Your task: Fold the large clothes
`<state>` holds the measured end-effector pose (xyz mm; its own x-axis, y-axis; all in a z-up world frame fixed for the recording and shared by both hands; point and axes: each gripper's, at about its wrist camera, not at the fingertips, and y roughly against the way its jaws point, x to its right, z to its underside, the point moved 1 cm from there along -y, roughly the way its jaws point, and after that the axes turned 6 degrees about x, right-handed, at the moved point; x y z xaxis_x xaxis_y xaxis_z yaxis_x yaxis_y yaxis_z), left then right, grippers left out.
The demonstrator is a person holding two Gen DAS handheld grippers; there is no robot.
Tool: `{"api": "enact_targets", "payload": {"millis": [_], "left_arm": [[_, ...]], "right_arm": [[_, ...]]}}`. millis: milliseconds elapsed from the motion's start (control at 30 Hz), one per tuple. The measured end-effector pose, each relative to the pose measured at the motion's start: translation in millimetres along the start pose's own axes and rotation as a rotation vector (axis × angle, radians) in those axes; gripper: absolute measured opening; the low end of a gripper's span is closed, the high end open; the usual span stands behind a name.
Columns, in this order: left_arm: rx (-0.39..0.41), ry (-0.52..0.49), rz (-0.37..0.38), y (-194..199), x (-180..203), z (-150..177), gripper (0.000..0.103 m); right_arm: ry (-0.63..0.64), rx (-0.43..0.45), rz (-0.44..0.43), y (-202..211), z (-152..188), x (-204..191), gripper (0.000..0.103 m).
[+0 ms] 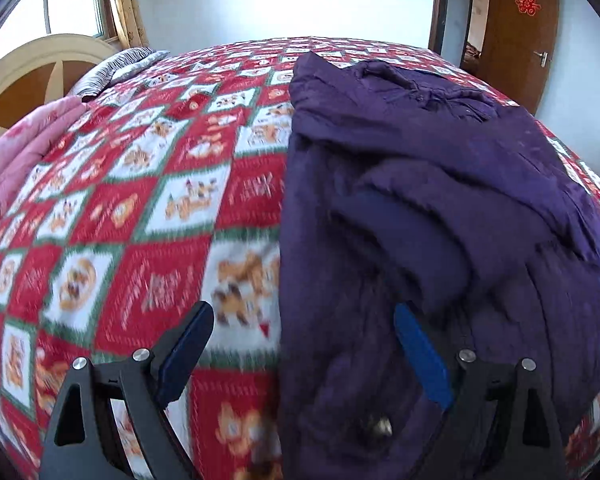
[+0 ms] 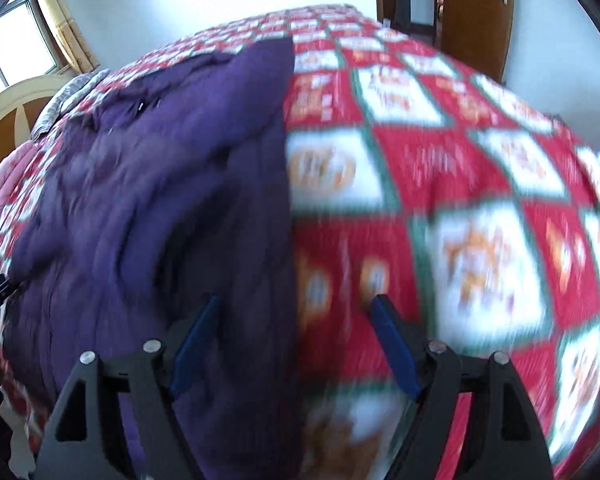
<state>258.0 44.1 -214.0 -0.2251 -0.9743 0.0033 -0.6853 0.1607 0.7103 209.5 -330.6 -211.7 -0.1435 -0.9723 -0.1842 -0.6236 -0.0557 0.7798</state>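
Both grippers are up over the bed, and the pictures are smeared with blur. The purple padded coat (image 1: 440, 184) lies heaped on the red, white and green checked bedspread (image 1: 140, 200), its folds bunched and overlapping, running from the near edge toward the far side of the bed.

In the left wrist view the coat fills the right half, with bare bedspread to the left. The left gripper (image 1: 304, 314) has its fingers spread wide and nothing clamped between them: the left finger sits over the bedspread, the right one over the coat, and the coat's left edge runs up between them.

In the right wrist view it is mirrored: coat on the left, bedspread on the right. The right gripper (image 2: 296, 306) has its fingers apart too, gripping nothing, straddling the coat's right edge.

At the far left, a pink quilt (image 1: 16, 152) and a striped pillow (image 1: 120, 68) lie by the cream headboard (image 1: 28, 64). A brown wooden door (image 1: 520, 32) with a red paper ornament stands at the far right.
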Motion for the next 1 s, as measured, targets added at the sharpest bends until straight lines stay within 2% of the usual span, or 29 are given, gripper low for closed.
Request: {"api": "enact_targets", "payload": {"millis": [100,200,267,367,400,433,500,533,567,600,633,667,700,867,1000], "left_arm": [[-0.008,-0.035,0.035,9.5,12.1,22.8,0.092],[0.017,-0.066,0.045,18.6,17.7,37.4,0.092],[0.022,-0.044,0.069,19.3,14.2,39.7,0.092],[0.002,0.042,0.141,11.7,1.4,41.4,0.092],[0.012,0.052,0.15,11.0,0.3,41.6,0.092],[0.019,0.044,0.146,11.9,3.9,41.7,0.092],[0.036,0.002,0.13,12.8,12.2,42.4,0.09],[0.046,-0.017,0.132,13.9,15.4,42.9,0.086],[0.05,-0.028,0.158,16.8,18.0,42.9,0.069],[0.056,-0.047,0.181,21.4,20.5,43.4,0.054],[0.07,-0.072,0.172,25.4,22.0,43.8,0.047],[0.09,-0.11,0.155,31.3,24.8,44.5,0.036],[0.102,-0.137,0.152,37.1,26.9,44.4,0.032],[0.15,-0.109,0.214,74.7,18.6,43.0,0.027],[0.184,-0.053,0.327,117.0,2.2,44.1,0.026]], "right_arm": [[-0.014,0.055,0.0,13.6,24.2,-0.9,0.08],[-0.038,0.071,-0.027,20.2,32.2,1.5,0.08],[-0.05,0.061,-0.06,21.3,37.6,-2.0,0.079],[-0.052,0.032,-0.146,16.5,45.9,-9.6,0.077],[-0.04,0.05,-0.142,17.0,46.8,-11.5,0.077],[-0.031,0.069,-0.146,16.0,47.2,-12.9,0.076],[-0.064,0.095,-0.145,13.4,44.6,-8.4,0.068],[-0.068,0.103,-0.146,14.5,44.1,-7.1,0.058],[-0.072,0.106,-0.171,16.7,45.4,-7.5,0.042],[-0.083,0.102,-0.198,20.0,47.9,-7.9,0.039],[-0.091,0.099,-0.215,22.6,48.7,-7.0,0.036],[-0.083,0.101,-0.22,24.7,49.5,-7.7,0.035],[-0.079,0.104,-0.228,28.2,50.6,-8.4,0.034],[-0.083,0.118,-0.287,55.8,59.2,-8.3,0.03],[-0.092,0.117,-0.338,83.8,70.5,-2.5,0.029]]}}
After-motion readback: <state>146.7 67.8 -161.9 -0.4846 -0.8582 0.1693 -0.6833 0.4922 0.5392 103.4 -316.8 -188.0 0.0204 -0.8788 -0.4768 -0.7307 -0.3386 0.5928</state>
